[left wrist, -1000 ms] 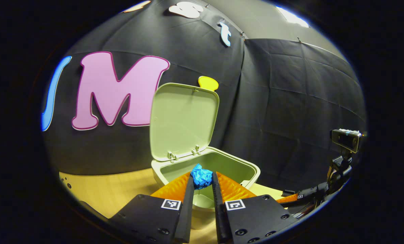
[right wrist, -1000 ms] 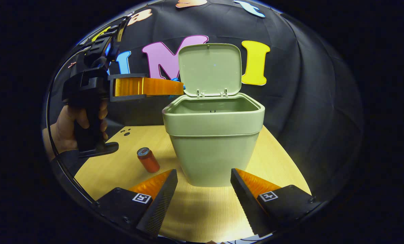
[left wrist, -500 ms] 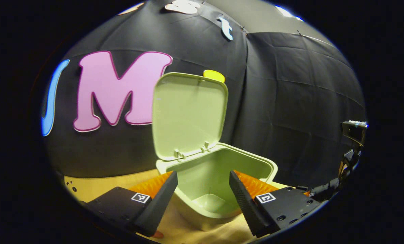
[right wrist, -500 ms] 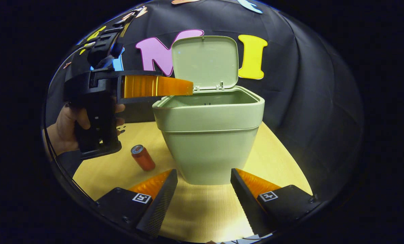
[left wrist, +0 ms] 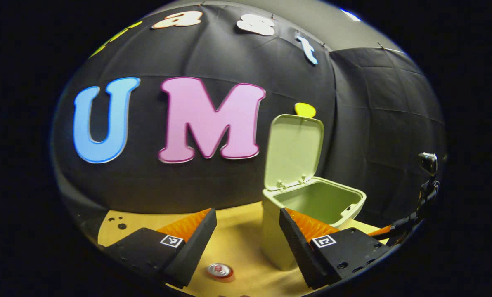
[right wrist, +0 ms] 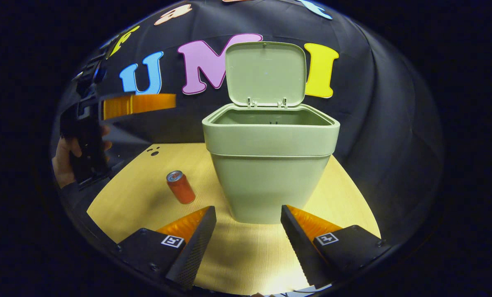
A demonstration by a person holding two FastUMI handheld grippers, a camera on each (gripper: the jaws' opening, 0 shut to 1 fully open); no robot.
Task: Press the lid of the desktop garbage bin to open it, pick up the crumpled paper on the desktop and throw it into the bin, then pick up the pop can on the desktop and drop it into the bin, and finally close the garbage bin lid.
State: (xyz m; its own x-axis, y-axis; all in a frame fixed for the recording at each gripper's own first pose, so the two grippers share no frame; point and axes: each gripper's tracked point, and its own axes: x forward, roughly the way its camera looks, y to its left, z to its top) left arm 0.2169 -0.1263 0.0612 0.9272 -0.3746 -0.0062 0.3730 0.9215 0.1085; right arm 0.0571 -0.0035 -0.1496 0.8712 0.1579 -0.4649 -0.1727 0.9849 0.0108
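The pale green garbage bin (right wrist: 268,165) stands on the wooden desktop with its lid (right wrist: 266,73) raised upright. In the left gripper view the bin (left wrist: 312,206) sits to the right, its mouth open toward me. A red pop can (right wrist: 180,187) stands upright left of the bin, and its top (left wrist: 220,270) shows low between my left fingers. My left gripper (left wrist: 248,239) is open and holds nothing; in the right gripper view it (right wrist: 138,104) hovers high at the left, held by a hand (right wrist: 62,161). My right gripper (right wrist: 248,239) is open in front of the bin.
The wooden desktop (right wrist: 147,165) ends at the black cloth wall behind the bin. A few small dark holes (right wrist: 153,151) mark its far left part. In the left gripper view the right gripper (left wrist: 425,194) shows at the far right edge.
My left gripper opened and the blue crumpled paper left its fingers over the bin. It then pulled back to the left, away from the bin. The right gripper barely shifted.
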